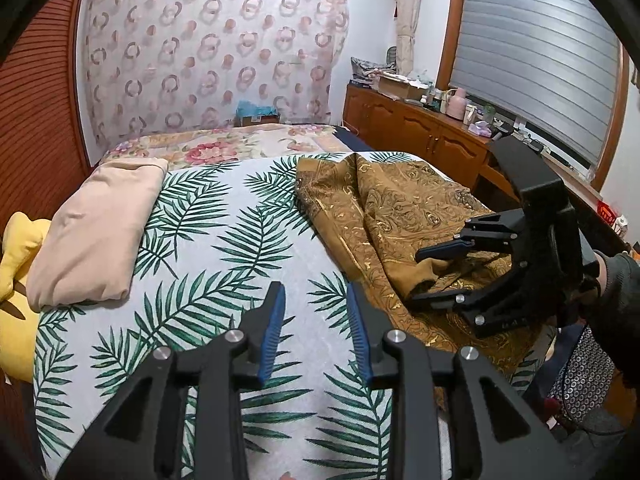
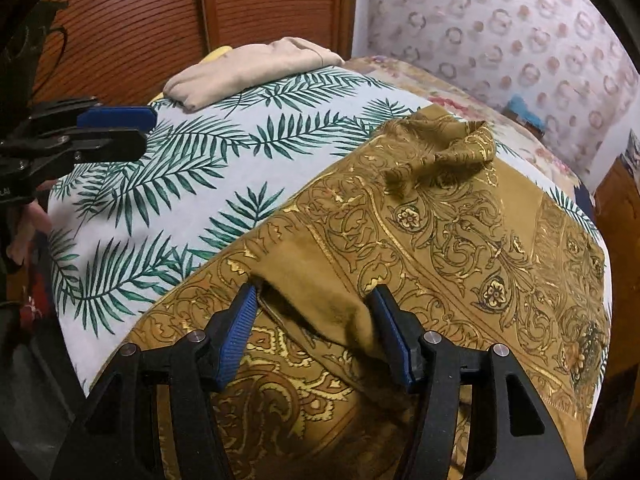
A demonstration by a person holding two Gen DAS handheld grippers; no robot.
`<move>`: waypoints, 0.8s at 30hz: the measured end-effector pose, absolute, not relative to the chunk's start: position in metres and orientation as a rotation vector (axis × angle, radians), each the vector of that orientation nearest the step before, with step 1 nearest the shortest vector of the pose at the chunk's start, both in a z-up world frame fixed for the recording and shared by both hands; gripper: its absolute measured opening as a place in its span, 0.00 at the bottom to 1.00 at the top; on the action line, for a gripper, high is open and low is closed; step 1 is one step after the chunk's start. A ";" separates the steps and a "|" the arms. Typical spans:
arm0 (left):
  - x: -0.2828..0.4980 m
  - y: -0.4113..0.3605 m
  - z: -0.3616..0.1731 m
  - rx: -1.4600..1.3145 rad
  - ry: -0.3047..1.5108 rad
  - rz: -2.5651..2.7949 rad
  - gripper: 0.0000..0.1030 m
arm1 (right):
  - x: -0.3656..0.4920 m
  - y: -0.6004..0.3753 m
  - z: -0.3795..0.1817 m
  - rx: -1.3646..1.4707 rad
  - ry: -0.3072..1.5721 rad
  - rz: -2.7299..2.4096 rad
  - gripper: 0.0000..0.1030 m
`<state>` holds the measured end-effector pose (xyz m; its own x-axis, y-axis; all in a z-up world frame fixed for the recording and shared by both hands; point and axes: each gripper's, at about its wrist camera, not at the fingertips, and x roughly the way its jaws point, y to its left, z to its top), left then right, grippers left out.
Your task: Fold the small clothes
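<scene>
With its jaws apart around a raised fold of the mustard garment (image 2: 440,220), the right gripper (image 2: 312,300) risks pinching several layers at once, while the left gripper (image 1: 316,300) hangs released beside it.

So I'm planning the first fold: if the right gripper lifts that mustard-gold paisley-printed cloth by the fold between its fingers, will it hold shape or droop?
The mustard-gold paisley-printed cloth will probably droop; it already lies in soft ripples with a crumpled corner. It looks thin and light. The open right gripper straddles a raised fold, so a pinch would likely gather only that fold while the rest trails on the palm-leaf sheet.
</scene>
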<state>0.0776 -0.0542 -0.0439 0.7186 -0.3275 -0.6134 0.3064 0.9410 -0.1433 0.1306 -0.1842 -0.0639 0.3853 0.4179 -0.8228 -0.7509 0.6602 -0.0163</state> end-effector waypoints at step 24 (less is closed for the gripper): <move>0.075 -0.078 -0.056 -0.034 0.720 -0.416 0.30 | 0.292 -0.332 0.010 -0.271 0.797 0.235 0.03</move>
<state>0.0746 -0.0777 -0.0564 0.6742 -0.3807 -0.6329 0.3578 0.9180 -0.1711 0.2915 -0.3325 0.0095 0.6762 0.1046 -0.7293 -0.3074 0.9397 -0.1502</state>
